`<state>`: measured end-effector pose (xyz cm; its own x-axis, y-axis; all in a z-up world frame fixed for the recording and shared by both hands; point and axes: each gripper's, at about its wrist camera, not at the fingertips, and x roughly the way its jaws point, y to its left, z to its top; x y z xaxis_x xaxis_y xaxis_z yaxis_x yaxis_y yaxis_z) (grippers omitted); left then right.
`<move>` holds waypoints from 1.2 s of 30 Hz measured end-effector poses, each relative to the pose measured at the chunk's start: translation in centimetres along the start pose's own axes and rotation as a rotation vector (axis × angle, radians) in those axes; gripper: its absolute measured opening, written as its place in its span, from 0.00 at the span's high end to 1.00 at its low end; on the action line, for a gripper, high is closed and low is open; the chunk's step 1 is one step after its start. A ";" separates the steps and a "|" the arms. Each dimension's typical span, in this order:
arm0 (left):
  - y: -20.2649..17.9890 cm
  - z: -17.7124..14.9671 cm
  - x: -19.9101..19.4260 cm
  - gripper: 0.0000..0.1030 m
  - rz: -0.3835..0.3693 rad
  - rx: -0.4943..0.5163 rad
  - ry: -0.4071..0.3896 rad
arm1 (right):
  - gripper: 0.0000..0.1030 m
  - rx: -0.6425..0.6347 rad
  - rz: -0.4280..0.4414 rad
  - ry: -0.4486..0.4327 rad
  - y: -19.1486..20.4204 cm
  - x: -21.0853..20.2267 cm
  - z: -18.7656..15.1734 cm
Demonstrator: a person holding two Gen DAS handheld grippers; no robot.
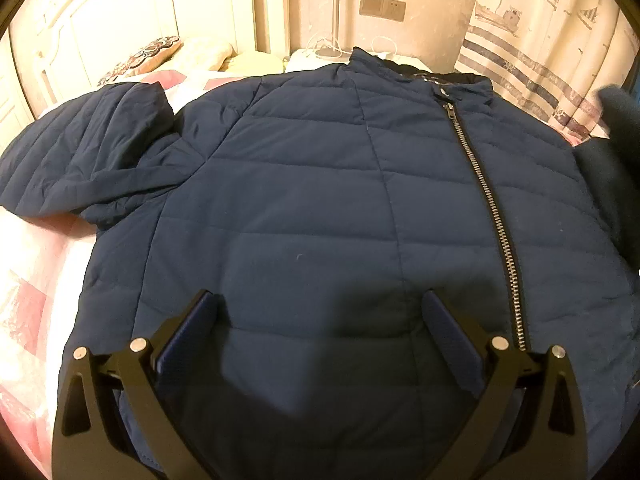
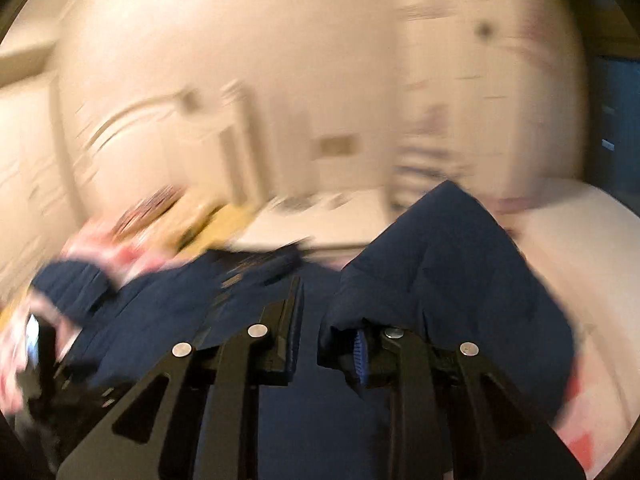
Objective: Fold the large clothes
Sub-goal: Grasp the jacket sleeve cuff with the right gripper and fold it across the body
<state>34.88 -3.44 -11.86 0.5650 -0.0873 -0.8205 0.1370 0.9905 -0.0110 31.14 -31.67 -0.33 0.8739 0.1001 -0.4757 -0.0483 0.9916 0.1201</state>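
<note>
A navy quilted jacket (image 1: 304, 200) lies front up on the bed, its metal zipper (image 1: 488, 208) closed and running up to the collar. Its left sleeve (image 1: 92, 148) is bent on the bedspread. My left gripper (image 1: 318, 296) hangs open just over the lower front of the jacket, with nothing between its fingers. The right wrist view is smeared by motion. There my right gripper (image 2: 326, 320) stands nearly closed, with the jacket's other sleeve (image 2: 448, 280) bunched between its pads and draped over the right finger. That raised sleeve (image 1: 608, 160) shows blurred at the right edge of the left wrist view.
The jacket rests on a pink and white patterned bedspread (image 1: 36, 280). A cream headboard (image 1: 120, 12) and pillows (image 1: 160, 54) are at the far left, a nightstand with cables (image 1: 320, 54) behind the collar, and a striped curtain (image 1: 532, 40) at the far right.
</note>
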 end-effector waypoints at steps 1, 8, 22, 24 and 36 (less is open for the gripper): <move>0.1 0.0 0.0 0.02 -0.005 -0.003 -0.002 | 0.76 -0.022 0.039 0.047 2.0 1.3 -0.7; 0.4 0.0 -0.2 0.02 -0.024 -0.013 -0.009 | 0.32 -0.155 0.069 0.413 7.7 7.3 -8.0; 0.2 -0.8 -3.6 0.02 0.026 -0.012 -0.194 | 0.27 0.785 0.172 0.239 -11.3 0.3 -9.2; -0.2 -1.2 -5.1 0.02 0.033 0.015 -0.285 | 0.26 0.822 0.148 0.246 -11.8 2.1 -9.1; 3.6 -0.6 -8.0 0.02 0.041 -0.207 -0.448 | 0.66 0.288 -0.040 -0.025 0.0 2.9 0.5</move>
<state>30.34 0.94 -5.65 0.8672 -0.0395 -0.4965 -0.0315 0.9905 -0.1339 33.92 -31.45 -1.22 0.8841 0.0562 -0.4638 0.1224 0.9302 0.3459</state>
